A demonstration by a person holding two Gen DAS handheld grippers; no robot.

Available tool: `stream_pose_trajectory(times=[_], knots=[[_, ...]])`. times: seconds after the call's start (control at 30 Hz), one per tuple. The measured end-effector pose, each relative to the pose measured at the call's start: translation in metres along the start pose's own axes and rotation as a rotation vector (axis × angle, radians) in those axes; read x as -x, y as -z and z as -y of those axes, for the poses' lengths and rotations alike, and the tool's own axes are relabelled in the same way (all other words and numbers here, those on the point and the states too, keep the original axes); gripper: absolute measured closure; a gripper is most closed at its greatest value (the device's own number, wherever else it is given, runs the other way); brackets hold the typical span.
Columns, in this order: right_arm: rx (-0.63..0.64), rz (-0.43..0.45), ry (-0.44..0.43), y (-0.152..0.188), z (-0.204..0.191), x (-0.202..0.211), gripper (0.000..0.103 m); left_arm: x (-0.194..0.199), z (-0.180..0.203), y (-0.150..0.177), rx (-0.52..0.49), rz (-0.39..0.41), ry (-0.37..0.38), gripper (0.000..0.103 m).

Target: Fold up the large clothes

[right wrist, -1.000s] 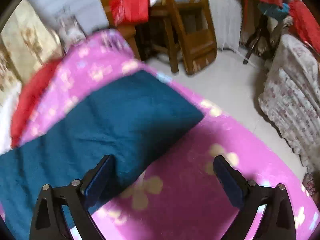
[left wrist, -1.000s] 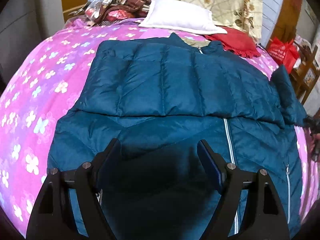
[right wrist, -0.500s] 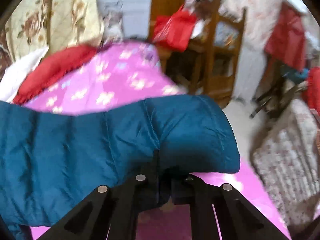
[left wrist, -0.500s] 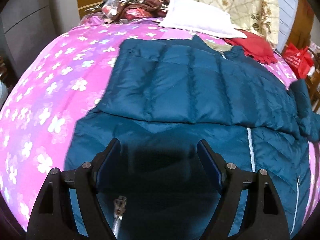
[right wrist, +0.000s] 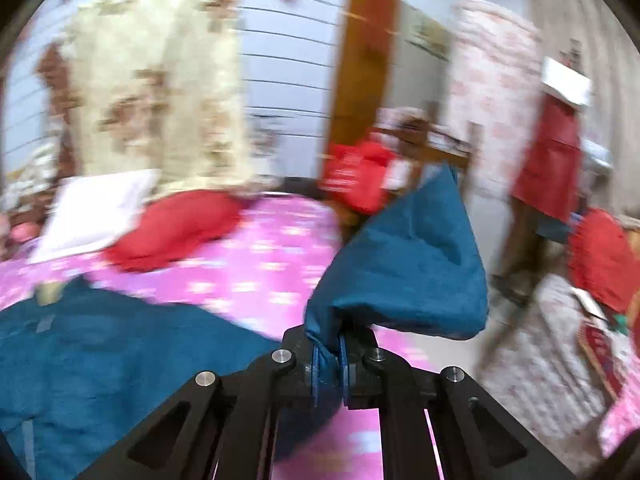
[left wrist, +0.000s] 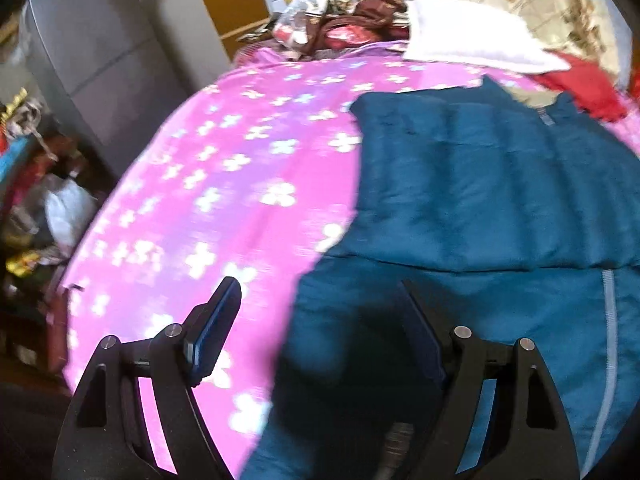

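The teal quilted down jacket runs off the left-wrist frame's right and bottom edges; the right-wrist background is motion-blurred.

White pillow and red cloth on pink bedspread.

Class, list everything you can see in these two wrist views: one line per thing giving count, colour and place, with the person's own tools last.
Padded jacket: one, teal, spread on the bed.
Jacket sleeve: one, teal, lifted off the bed.
Bedspread: one, pink with white flowers, under the jacket.
Pillow: one, white, at the bed's head.
Red cloth: one, beside the pillow.
Left tongs: black, open, empty, over the jacket's edge.
Right tongs: black, shut on the sleeve.
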State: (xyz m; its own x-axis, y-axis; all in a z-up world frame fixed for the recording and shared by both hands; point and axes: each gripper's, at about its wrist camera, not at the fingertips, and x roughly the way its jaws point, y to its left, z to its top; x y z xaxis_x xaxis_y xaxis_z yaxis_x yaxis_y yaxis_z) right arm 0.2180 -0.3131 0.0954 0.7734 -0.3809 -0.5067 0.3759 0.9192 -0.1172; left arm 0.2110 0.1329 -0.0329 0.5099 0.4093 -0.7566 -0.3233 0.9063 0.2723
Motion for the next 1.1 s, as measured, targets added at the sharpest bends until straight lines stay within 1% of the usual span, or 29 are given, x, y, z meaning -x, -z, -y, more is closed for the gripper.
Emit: stream_pose_trajectory(times=[0.07,0.17,0.2,0.23,0.27,0.33,0.4,0.5,0.57,0.63,0.67,0.7,0.73,0.77,0.8,0.83,0.87,0.93,1.0,1.03,1.1], knots=[[0.031,-0.010,-0.105,0.013,-0.057,0.000,0.096,-0.004,-0.007,0.001,-0.007,-0.008,-0.012,0.024],[0.082,-0.039,-0.255,0.036,-0.142,-0.001,0.096,-0.008,-0.026,-0.001,0.003,-0.011,-0.003,0.024],[0.091,-0.050,-0.294,0.044,-0.165,-0.002,0.096,-0.009,-0.035,-0.001,0.019,-0.012,0.003,0.024],[0.101,-0.064,-0.331,0.051,-0.187,-0.004,0.096,-0.009,-0.040,-0.002,0.034,-0.008,0.000,0.024],[0.116,-0.081,-0.383,0.061,-0.219,-0.005,0.096,-0.008,-0.049,-0.003,0.057,0.001,-0.008,0.024],[0.134,-0.108,-0.465,0.079,-0.263,-0.011,0.096,-0.009,-0.058,-0.006,0.092,0.004,-0.018,0.024],[0.169,-0.130,-0.532,0.094,-0.303,-0.009,0.096,-0.011,-0.066,-0.007,0.128,-0.003,-0.010,0.024],[0.234,-0.167,-0.565,0.117,-0.346,-0.011,0.096,-0.013,-0.063,-0.009,0.139,-0.018,0.021,0.024],[0.248,-0.202,-0.580,0.126,-0.355,-0.017,0.096,-0.011,-0.057,-0.011,0.132,-0.020,0.037,0.024],[0.261,-0.228,-0.590,0.128,-0.356,-0.020,0.086,-0.007,-0.051,-0.012,0.132,-0.014,0.057,0.024],[0.267,-0.241,-0.620,0.129,-0.356,-0.019,0.068,-0.005,-0.049,-0.013,0.135,-0.012,0.071,0.024],[0.277,-0.249,-0.664,0.129,-0.350,-0.014,0.049,-0.004,-0.046,-0.013,0.138,-0.011,0.084,0.024],[0.296,-0.249,-0.676,0.131,-0.345,-0.007,0.037,-0.003,-0.044,-0.013,0.140,-0.012,0.092,0.024],[0.325,-0.236,-0.663,0.132,-0.338,0.002,0.015,-0.002,-0.041,-0.014,0.144,-0.013,0.102,0.024],[0.352,-0.208,-0.637,0.134,-0.332,0.011,0.011,-0.002,-0.039,-0.014,0.148,-0.015,0.116,0.024],[0.370,-0.194,-0.621,0.135,-0.328,0.018,0.011,-0.001,-0.037,-0.014,0.155,-0.016,0.130,0.024],[0.398,-0.192,-0.585,0.139,-0.317,0.024,0.011,0.000,-0.034,-0.015,0.159,-0.015,0.142,0.024],[0.439,-0.208,-0.432,0.155,-0.287,0.031,0.011,0.002,-0.027,-0.016,0.160,-0.010,0.168,0.024],[0.433,-0.226,-0.313,0.171,-0.256,0.030,0.011,0.007,-0.016,-0.019,0.159,0.005,0.236,0.024],[0.420,-0.231,-0.285,0.174,-0.246,0.029,0.011,0.008,-0.012,-0.021,0.156,0.008,0.274,0.024],[0.339,-0.257,-0.232,0.186,-0.211,0.021,0.011,0.012,0.003,-0.026,0.145,0.022,0.378,0.024]])
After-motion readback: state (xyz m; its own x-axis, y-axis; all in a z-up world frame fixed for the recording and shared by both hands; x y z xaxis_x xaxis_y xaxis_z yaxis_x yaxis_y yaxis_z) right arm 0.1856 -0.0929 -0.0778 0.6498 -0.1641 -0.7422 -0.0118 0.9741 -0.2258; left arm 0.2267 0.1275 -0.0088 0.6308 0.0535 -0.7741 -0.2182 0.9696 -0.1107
